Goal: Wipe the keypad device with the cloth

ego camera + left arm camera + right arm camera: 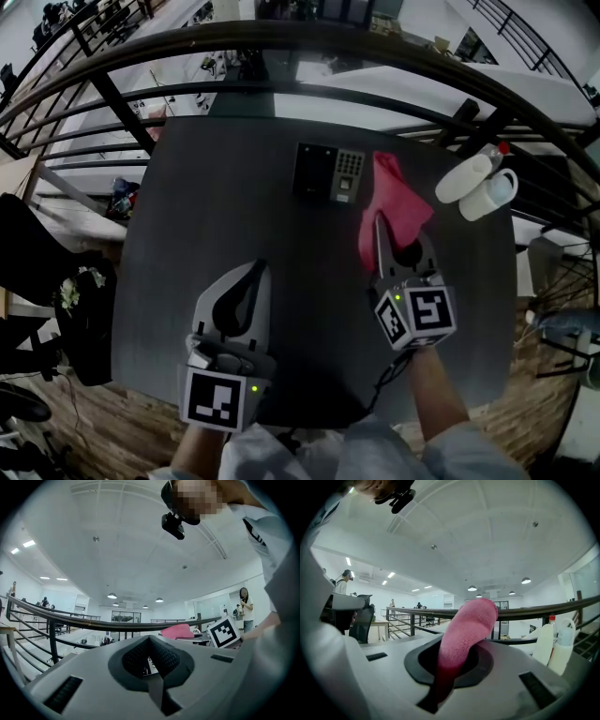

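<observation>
The right tongs (379, 227) pinch the pink cloth (394, 195), which trails toward twelve o'clock. Its far edge is just beside the keypad device (327, 173), which lies at eleven o'clock from them on the dark surface (206, 216). The left tongs (258, 272) are pressed together and empty, at seven o'clock from the device. The wipe would go best by sweeping the cloth left, flat across the keys, with the left tongs bracing the device against sliding.

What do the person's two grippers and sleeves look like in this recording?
Both the left gripper and right gripper have pale grey tapering shells with black-lined jaws. Each carries a white cube with black square markers and a small green light. A dark cable trails from the right one. The sleeves are light-coloured.
</observation>
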`<state>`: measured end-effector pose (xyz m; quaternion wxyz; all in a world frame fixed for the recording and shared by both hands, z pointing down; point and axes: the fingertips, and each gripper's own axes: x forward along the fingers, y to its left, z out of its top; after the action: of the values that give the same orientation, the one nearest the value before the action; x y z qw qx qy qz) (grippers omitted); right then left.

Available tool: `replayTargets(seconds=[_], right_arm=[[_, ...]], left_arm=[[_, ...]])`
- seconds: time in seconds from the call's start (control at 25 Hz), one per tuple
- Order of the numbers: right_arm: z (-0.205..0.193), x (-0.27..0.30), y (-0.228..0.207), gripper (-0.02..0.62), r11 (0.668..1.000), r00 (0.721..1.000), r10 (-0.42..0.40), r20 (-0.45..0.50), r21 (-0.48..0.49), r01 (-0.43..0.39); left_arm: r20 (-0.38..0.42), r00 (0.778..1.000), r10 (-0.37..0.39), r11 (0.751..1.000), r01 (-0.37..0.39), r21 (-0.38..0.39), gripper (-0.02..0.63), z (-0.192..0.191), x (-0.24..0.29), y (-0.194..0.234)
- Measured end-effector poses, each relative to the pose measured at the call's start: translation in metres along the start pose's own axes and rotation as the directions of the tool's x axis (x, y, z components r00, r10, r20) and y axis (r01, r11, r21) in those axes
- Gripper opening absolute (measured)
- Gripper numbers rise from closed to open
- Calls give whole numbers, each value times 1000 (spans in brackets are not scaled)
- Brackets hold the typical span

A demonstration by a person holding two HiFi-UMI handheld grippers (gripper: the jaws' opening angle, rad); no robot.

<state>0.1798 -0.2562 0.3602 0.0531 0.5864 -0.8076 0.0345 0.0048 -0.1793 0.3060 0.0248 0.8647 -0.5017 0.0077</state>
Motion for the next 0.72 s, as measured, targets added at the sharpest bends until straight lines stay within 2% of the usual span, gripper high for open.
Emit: replayTargets(seconds=[0.4,0.72], right_arm=[[-20,49,-18,31,999,998,-32,-49,6,32],[-40,84,-29,31,997,994,-65,-89,-39,62]], left_arm=[[-18,1000,22,999,-23,-31,3,-15,6,21],[-25,997,68,996,-70,-61,3,-25,4,42]])
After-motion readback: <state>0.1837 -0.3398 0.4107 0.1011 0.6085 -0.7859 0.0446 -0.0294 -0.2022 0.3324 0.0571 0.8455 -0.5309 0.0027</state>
